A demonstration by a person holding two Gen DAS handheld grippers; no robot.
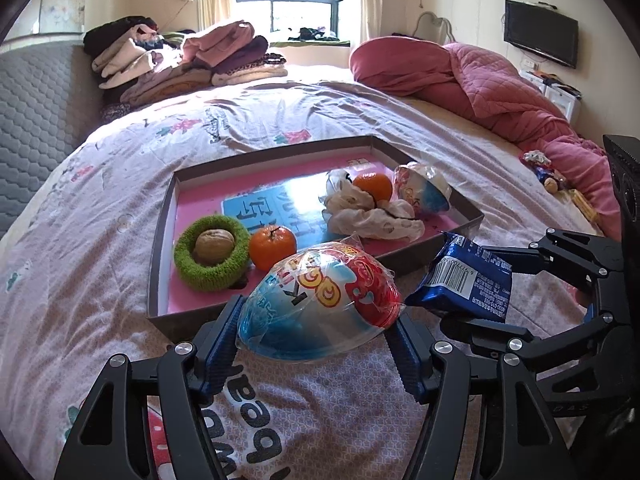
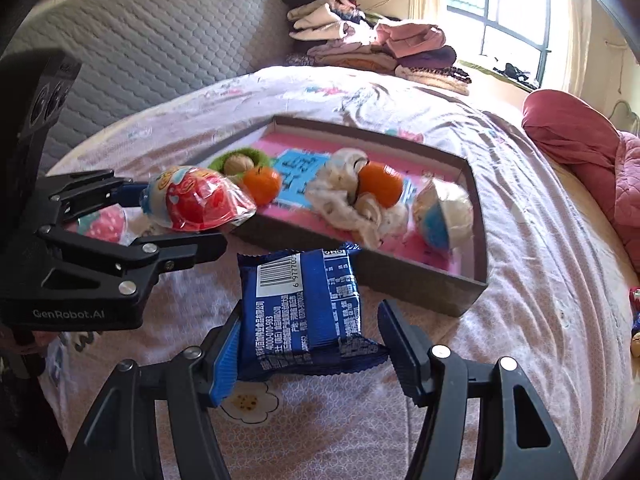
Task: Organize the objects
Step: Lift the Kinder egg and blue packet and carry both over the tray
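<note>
While a shallow cardboard tray (image 1: 160, 240) lies on the bed sheet (image 1: 100, 200), a wrapped toy egg (image 1: 320, 300) is clamped between the pads of the left gripper (image 1: 318, 344), just near of the tray's near wall. A blue snack packet (image 2: 304, 312) is held between the fingers of the right gripper (image 2: 310, 354), to the right of the egg and outside the tray. Inside the tray, 2 tangerines (image 1: 273, 247), a walnut (image 1: 214, 245) in a green ring (image 1: 188, 272), crumpled white cloth (image 1: 372, 212) and a second egg (image 1: 424, 192) are seen.
</note>
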